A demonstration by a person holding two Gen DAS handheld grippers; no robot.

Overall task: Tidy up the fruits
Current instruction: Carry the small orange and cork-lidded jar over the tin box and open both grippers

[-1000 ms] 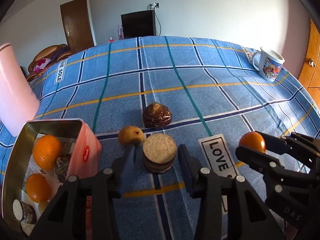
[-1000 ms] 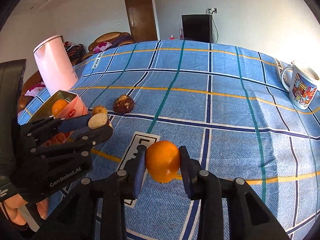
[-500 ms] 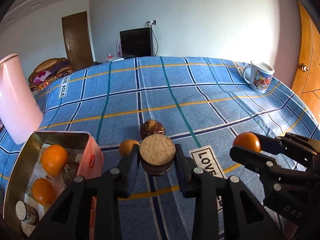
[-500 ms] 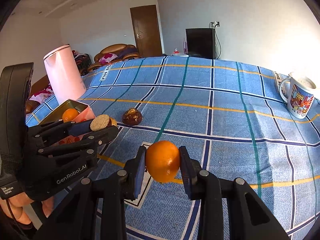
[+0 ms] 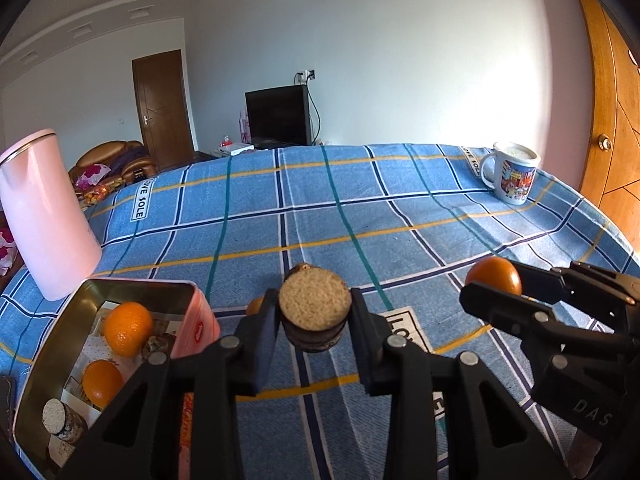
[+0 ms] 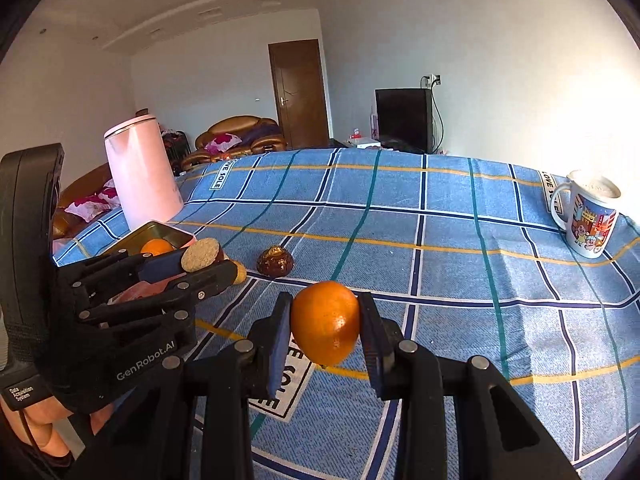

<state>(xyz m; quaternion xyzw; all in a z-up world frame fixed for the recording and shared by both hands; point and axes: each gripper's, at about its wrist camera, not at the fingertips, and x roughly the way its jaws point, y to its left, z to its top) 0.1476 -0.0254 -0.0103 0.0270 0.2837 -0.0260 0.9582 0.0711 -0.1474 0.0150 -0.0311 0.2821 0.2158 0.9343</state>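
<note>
My left gripper is shut on a round brown piece with a pale grainy top, held just above the blue checked cloth. In the right wrist view the same gripper shows at the left with that piece. My right gripper is shut on an orange, clear of the cloth; it also appears at the right of the left wrist view as the orange. An open tin at the left holds two oranges and another brown piece.
A shiny brown lump and a small yellowish fruit lie on the cloth beyond the left gripper. A pink kettle stands behind the tin. A printed mug sits at the far right corner. A wooden door is at the right.
The left jaws, open around the round brown piece on the cloth a second ago, have shut on it and lifted it. Both grippers rose and tilted up; the right kept hold of its orange.
</note>
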